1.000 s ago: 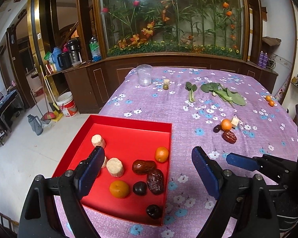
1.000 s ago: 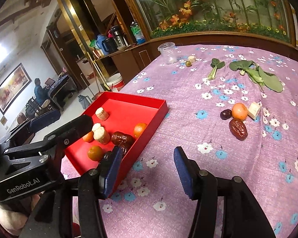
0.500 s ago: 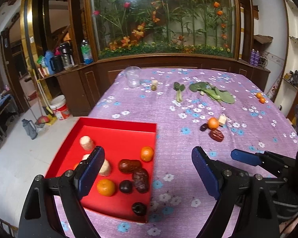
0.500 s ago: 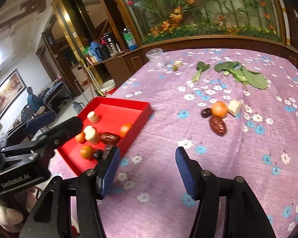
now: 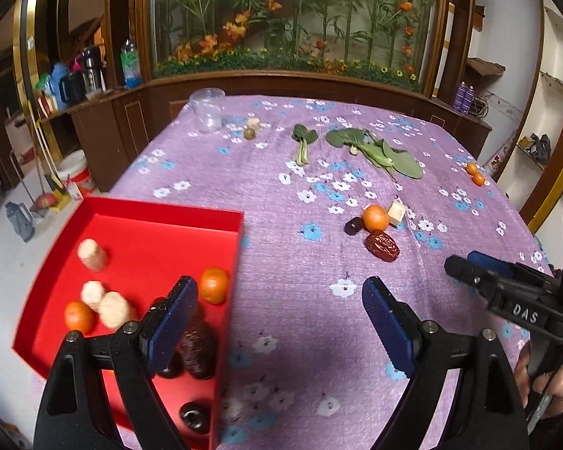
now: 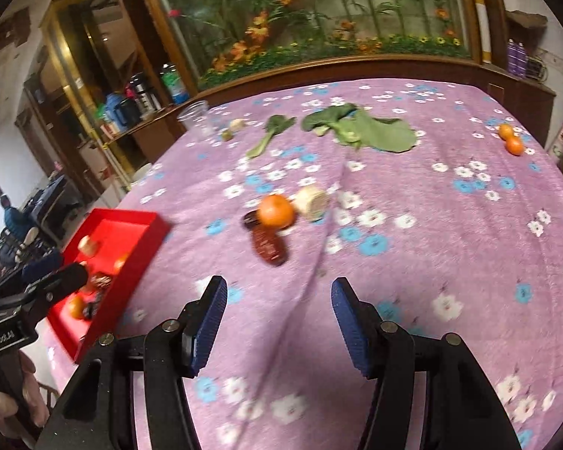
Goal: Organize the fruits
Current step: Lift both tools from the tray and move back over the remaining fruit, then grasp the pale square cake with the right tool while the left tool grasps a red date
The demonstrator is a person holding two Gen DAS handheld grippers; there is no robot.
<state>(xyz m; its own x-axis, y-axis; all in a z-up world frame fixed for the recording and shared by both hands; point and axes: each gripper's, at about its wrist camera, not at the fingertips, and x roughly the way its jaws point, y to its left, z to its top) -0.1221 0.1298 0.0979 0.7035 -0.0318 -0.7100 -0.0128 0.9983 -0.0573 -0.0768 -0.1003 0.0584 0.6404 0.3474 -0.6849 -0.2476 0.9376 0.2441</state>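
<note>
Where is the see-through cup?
The clear cup stands at the table's far left corner in both wrist views, just left of a small green fruit.

This is a lived-in home, likely a dining or sitting room. A table (image 5: 281,195) wears a purple flowered cloth, backed by a dark wooden cabinet (image 5: 131,120) and a large glass case of artificial flowers (image 5: 289,18). Thermos flasks and bottles (image 5: 90,71) crowd a side shelf, with a bucket (image 5: 75,172) and broom on the tiled floor.

both wrist views downward, shared table (image 5: 281,195)
</note>
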